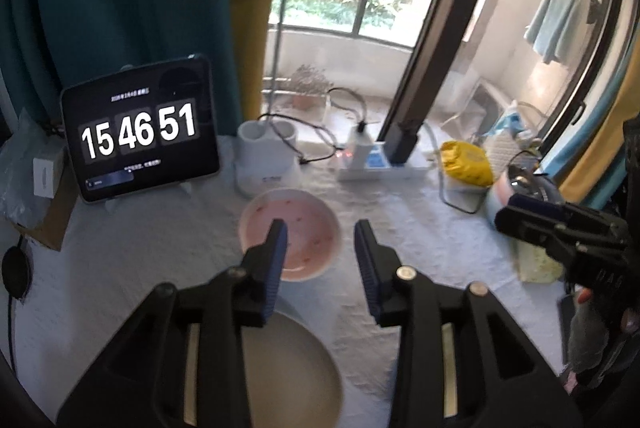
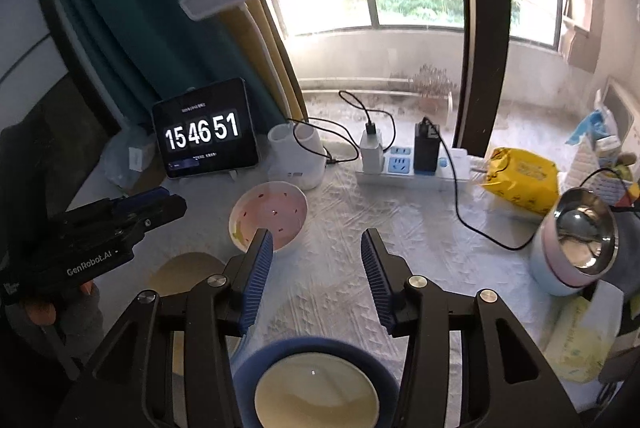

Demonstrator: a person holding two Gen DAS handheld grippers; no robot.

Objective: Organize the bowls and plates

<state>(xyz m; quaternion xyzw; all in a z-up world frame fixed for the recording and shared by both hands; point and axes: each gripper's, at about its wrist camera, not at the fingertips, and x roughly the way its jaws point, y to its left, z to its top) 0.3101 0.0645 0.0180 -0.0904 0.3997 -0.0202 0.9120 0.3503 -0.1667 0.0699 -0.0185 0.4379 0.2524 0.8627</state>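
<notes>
A pink bowl [image 1: 292,232] with red specks sits on the white tablecloth ahead of my left gripper [image 1: 320,240], which is open and empty above it. A cream plate [image 1: 292,376] lies under the left gripper near the front edge. In the right wrist view, my right gripper [image 2: 316,248] is open and empty. Below it sits a blue bowl with a cream inside [image 2: 316,384]. The pink bowl [image 2: 268,216] is ahead to the left and the cream plate [image 2: 188,272] is left of it. The left gripper [image 2: 160,203] shows at the left, the right gripper [image 1: 508,216] at the right.
At the back stand a tablet clock [image 2: 206,131], a white lamp base [image 2: 296,155], a power strip with chargers [image 2: 404,163] and trailing cables. A yellow packet [image 2: 520,179] and a steel-lined pot [image 2: 576,248] stand at the right. A tissue pack [image 2: 580,340] lies near the right front.
</notes>
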